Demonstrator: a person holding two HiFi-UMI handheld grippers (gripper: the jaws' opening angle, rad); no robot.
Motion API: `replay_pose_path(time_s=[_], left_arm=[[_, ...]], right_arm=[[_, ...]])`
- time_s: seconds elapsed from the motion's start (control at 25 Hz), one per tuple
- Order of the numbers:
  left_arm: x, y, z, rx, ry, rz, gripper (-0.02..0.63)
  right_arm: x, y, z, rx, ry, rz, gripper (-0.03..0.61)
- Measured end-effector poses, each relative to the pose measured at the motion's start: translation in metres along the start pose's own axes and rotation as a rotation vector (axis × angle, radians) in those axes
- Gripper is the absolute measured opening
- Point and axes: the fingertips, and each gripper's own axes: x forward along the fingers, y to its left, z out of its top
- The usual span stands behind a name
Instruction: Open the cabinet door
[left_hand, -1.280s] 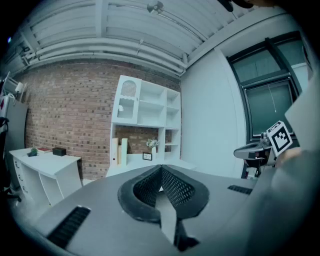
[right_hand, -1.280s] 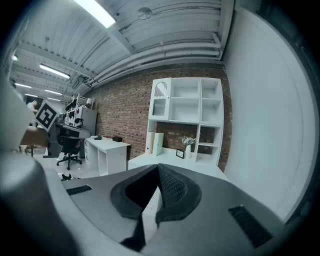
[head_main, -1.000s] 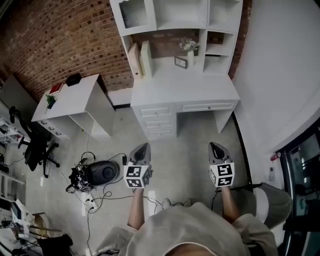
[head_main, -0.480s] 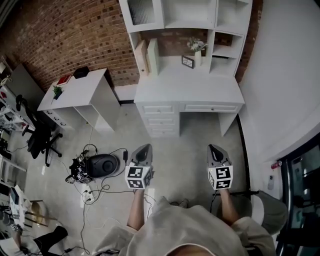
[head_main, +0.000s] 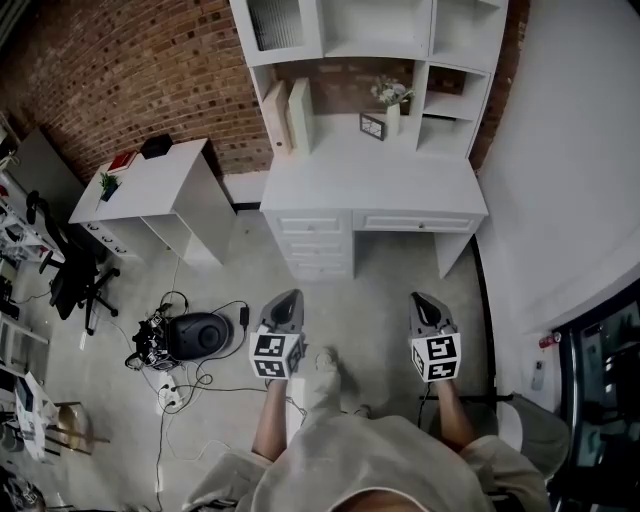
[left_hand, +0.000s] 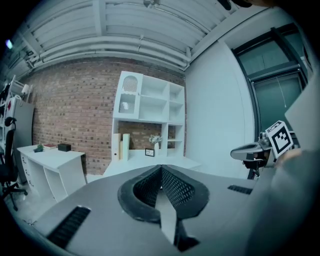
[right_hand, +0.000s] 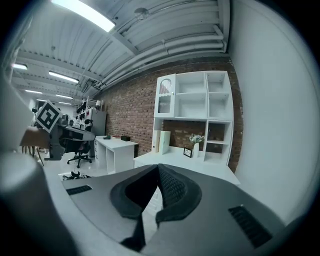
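Note:
The white desk hutch stands against the brick wall, well ahead of me. Its cabinet door, with a glass pane, is at the hutch's upper left and looks closed. It also shows far off in the left gripper view as the door and in the right gripper view as the door. My left gripper and right gripper are held side by side over the floor, far short of the desk. Both are shut and hold nothing: the left gripper's jaws meet at the tip, as do the right gripper's.
Binders, a vase of flowers and a small frame stand on the desk top. A second white desk and an office chair are at the left. A black device with cables lies on the floor.
I have stepped a little toward the desk, which now looks slightly larger. A foot has come into view between my arms. Both grippers stay shut.

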Motion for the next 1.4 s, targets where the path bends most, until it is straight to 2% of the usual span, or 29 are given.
replay_pose_path(time_s=[0.32,0.96,1.16,1.4], left_arm=[[0.075,0.043,0.007,-0.002,-0.007,-0.022,0.026],[0.247,0.179,0.071,0.005,-0.044,-0.054,0.026],[0.288,0.213,0.082,0.005,-0.055,-0.073,0.027],[0.328,0.23,0.093,0.023,-0.052,-0.11,0.026]], right_arm=[[0.079,-0.013,0.011,-0.02,0.006,0.0,0.014],[0.28,-0.057,0.071,-0.028,-0.008,-0.059,0.014],[0.324,-0.064,0.082,-0.027,-0.019,-0.087,0.014],[0.358,-0.069,0.079,-0.004,-0.002,-0.108,0.014]])
